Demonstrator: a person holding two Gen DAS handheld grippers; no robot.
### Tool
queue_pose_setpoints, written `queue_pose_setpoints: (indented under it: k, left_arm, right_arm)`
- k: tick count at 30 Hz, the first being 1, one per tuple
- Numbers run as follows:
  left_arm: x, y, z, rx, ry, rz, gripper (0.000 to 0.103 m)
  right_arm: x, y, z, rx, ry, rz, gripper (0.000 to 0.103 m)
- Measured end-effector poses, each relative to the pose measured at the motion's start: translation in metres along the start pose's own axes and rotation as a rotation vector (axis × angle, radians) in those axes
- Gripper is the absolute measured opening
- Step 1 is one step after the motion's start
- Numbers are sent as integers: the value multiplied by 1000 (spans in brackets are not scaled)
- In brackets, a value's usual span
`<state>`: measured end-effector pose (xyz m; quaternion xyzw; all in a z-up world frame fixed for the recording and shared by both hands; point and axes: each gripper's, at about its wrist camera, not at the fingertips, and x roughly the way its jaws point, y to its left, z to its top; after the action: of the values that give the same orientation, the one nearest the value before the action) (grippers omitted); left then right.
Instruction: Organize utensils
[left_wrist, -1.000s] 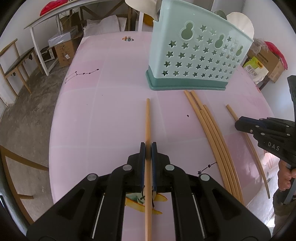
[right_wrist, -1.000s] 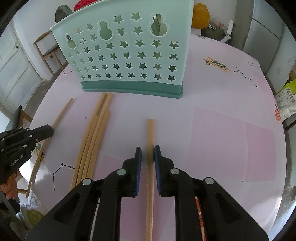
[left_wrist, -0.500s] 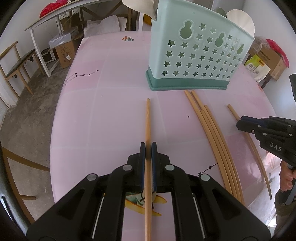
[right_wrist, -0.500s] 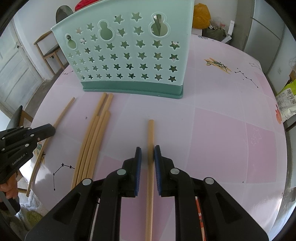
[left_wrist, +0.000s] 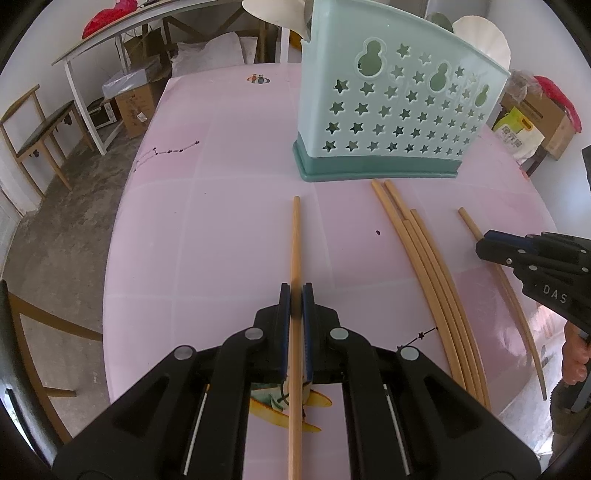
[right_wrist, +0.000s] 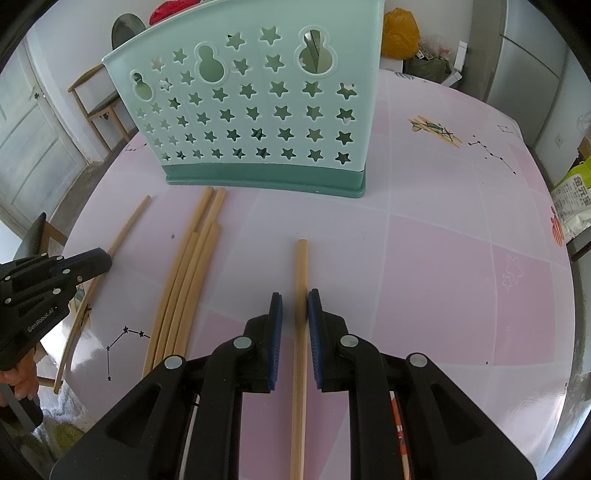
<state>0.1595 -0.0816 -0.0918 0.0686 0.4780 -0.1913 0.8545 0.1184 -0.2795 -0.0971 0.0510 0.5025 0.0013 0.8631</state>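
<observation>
A mint-green utensil holder (left_wrist: 388, 110) (right_wrist: 258, 122) with star holes stands upright on the pink table (left_wrist: 221, 240). My left gripper (left_wrist: 296, 291) is shut on a wooden chopstick (left_wrist: 295, 240) that points toward the holder. In the right wrist view that gripper (right_wrist: 105, 258) shows at the left edge. My right gripper (right_wrist: 295, 299) straddles another chopstick (right_wrist: 301, 266); its left pad stands clear of the stick, its right pad lies close against it. Several loose chopsticks (left_wrist: 428, 266) (right_wrist: 188, 273) lie bundled between the two grippers.
Chairs (left_wrist: 40, 136), a white trestle table (left_wrist: 110, 40) and a cardboard box (left_wrist: 136, 103) stand on the floor beyond the table's left edge. Boxes and bags (left_wrist: 524, 125) sit past the right edge. A door (right_wrist: 33, 147) and a grey cabinet (right_wrist: 524, 74) show behind.
</observation>
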Motion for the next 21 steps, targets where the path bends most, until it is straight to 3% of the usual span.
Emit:
queue_pose_setpoints:
  k: [10, 21]
  left_arm:
    - [-1, -2, -1, -25, -6, 16, 5]
    - [0, -4, 5, -19, 30, 12, 8]
  right_arm:
    - [-1, -2, -1, 5, -12, 0, 7]
    - [2, -4, 2, 5, -4, 13, 7]
